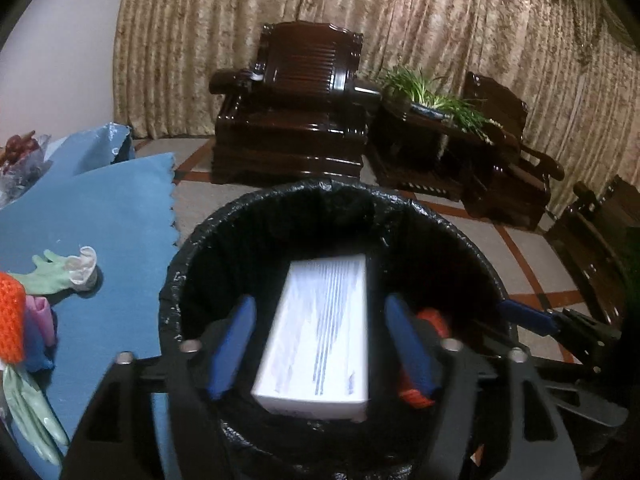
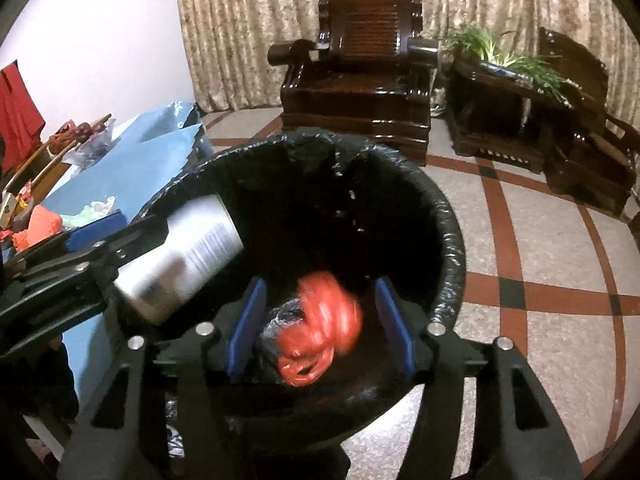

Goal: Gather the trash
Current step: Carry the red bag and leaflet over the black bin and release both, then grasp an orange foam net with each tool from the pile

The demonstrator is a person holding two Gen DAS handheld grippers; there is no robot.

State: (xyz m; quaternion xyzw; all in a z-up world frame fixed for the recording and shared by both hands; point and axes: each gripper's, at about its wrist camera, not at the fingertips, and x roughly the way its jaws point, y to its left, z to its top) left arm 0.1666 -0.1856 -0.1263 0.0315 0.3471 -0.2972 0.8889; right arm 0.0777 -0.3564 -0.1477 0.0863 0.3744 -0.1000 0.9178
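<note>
**A:** So the white box sits between the left tool pads over the black-lined trash bin, blurred, with a gap on both sides, so that tool is spread wide. The red plastic wad is the same story in the right tool: wide, nothing pinched, blurred above the bin floor.

**B:** Room to move? The bin rim presses against the blue counter edge, and there's open tiled floor on the far side.

**A:** Only the left view shows the green glove on the counter. Only the right view shows the box tilted over the rim.
</note>
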